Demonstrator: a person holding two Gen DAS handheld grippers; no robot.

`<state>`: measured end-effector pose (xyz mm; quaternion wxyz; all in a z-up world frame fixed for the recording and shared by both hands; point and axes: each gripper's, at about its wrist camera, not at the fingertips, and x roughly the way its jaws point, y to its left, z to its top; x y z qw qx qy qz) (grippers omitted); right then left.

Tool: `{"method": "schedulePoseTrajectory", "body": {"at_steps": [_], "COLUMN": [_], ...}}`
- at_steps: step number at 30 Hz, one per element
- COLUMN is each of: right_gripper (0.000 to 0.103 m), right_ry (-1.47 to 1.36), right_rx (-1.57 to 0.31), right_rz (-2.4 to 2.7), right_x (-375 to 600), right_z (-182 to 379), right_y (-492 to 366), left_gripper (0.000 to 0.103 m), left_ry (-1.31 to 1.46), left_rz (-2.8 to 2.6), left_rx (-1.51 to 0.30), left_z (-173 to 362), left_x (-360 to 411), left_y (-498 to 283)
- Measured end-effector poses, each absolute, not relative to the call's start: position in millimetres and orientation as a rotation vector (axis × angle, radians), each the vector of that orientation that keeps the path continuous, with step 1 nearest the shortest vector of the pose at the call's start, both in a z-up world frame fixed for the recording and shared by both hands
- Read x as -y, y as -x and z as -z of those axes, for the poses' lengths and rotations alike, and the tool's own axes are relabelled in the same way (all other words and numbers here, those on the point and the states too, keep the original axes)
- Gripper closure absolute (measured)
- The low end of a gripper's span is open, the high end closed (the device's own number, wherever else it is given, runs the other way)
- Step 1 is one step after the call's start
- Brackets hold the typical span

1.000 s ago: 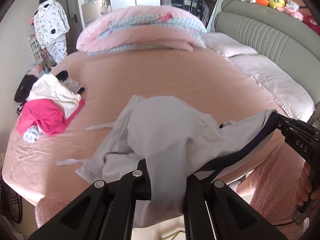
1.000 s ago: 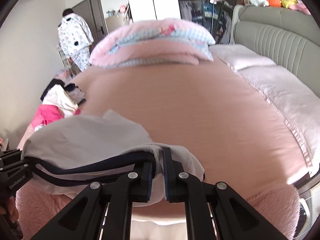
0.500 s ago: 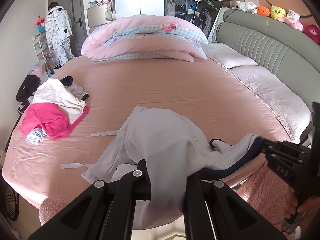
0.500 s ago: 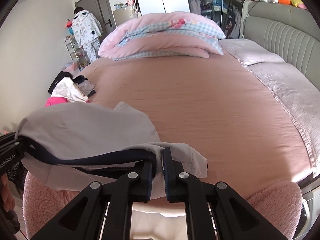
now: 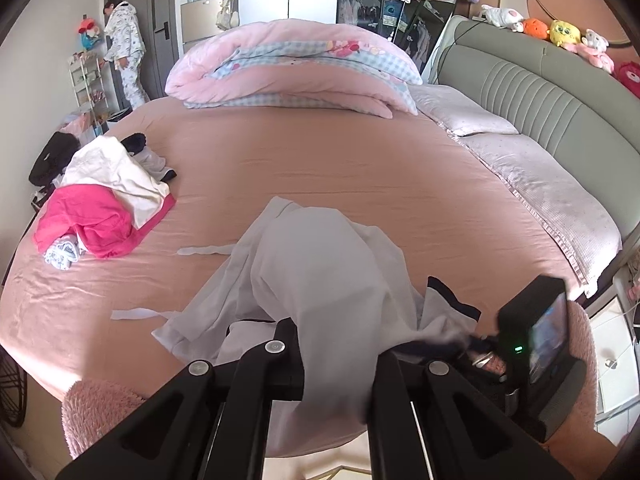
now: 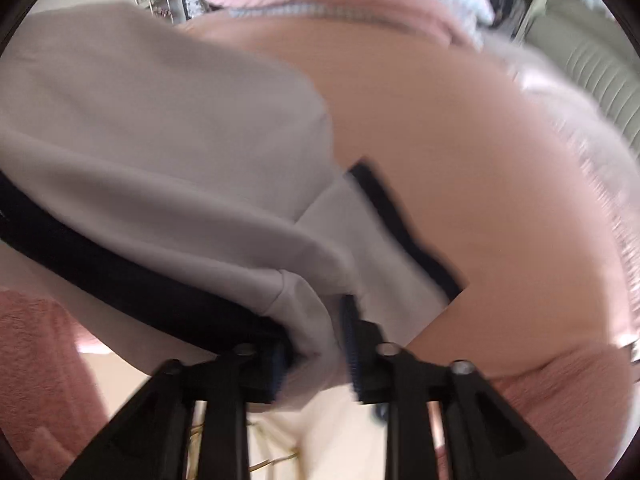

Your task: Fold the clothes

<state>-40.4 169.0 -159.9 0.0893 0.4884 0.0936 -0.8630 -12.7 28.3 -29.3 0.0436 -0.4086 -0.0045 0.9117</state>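
**Grey garment laid on the bed, first fold not yet made**

While the pile of unfolded clothes waits at ten o'clock on the pink bed, only one piece is in hand, so the task looks barely begun. That piece, a pale grey garment with a dark navy band, lies rumpled at the near edge of the bed, at six o'clock in the left wrist view, its ties trailing toward nine o'clock. Nothing folded is visible anywhere; the garment still needs spreading flat, and the pile would follow.

The left gripper has its jaws pressed together on a fold of the grey cloth, which drapes between and over them. The right gripper is starting to part its jaws; grey cloth and the navy band still sit between its pads, though blur hides whether they still press on it.

Compared with a second ago, the garment's right end has come down from being held taut in the air to lying at the bed edge, and the right gripper has dropped with it, to four o'clock in the left view. A person stands by the door at eleven o'clock.
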Motion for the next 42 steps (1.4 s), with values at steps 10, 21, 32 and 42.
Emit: {"method": "schedulePoseTrajectory", "body": {"at_steps": [10, 21, 32, 42], "right_gripper": [0.099, 0.1, 0.1, 0.1], "right_ry": [-1.227, -1.079, -0.144, -1.147], "right_rx": [-0.087, -0.146, 0.051, 0.119], "right_rz": [2.788, 2.817, 2.946, 2.674], "right_x": [-223.9, -217.1, -227.2, -212.6], "right_z": [92.1, 46.0, -240.9, 18.9], "right_y": [21.7, 110.6, 82.4, 84.1], "left_gripper": [0.099, 0.1, 0.098, 0.098], "left_ry": [1.474, 1.337, 0.368, 1.401], "left_rz": [-2.662, -2.716, -2.967, -2.568], "left_rx": [-0.015, 0.039, -0.349, -0.346], "left_z": [89.8, 28.4, -256.3, 55.4], "left_x": [-23.1, -2.5, -15.0, -33.0], "left_y": [18.7, 131.0, 108.1, 136.1]}}
